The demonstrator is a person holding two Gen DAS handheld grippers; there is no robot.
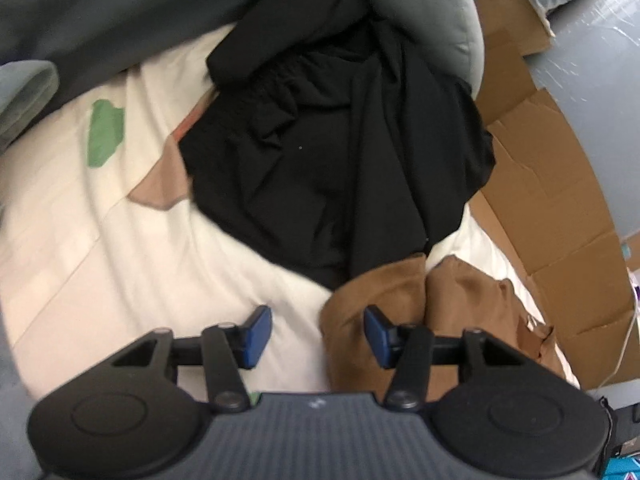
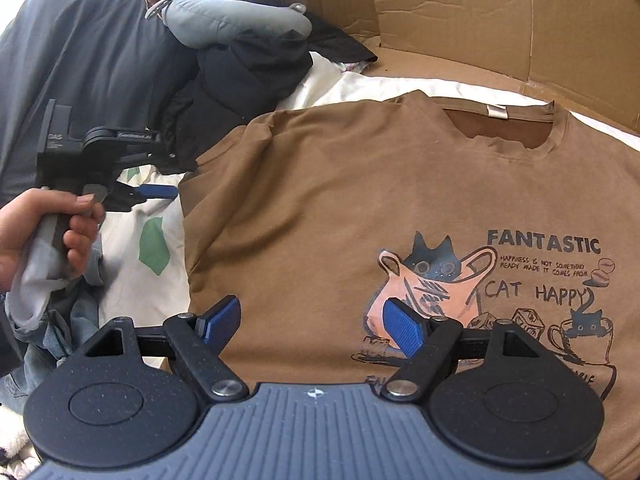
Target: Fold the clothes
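Brown T-shirt [image 2: 320, 208] flat on bed; left gripper [image 1: 316, 332] fingers apart at sleeve edge, right gripper [image 2: 316, 324] fingers wide above hem. Risk: bedsheet [image 1: 120, 240] pinched along, fold skews.

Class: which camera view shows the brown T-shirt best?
The right wrist view: the brown T-shirt lies spread out there, collar and cat print in plain sight. The left wrist view catches only a bunched edge of it beside the black clothes.
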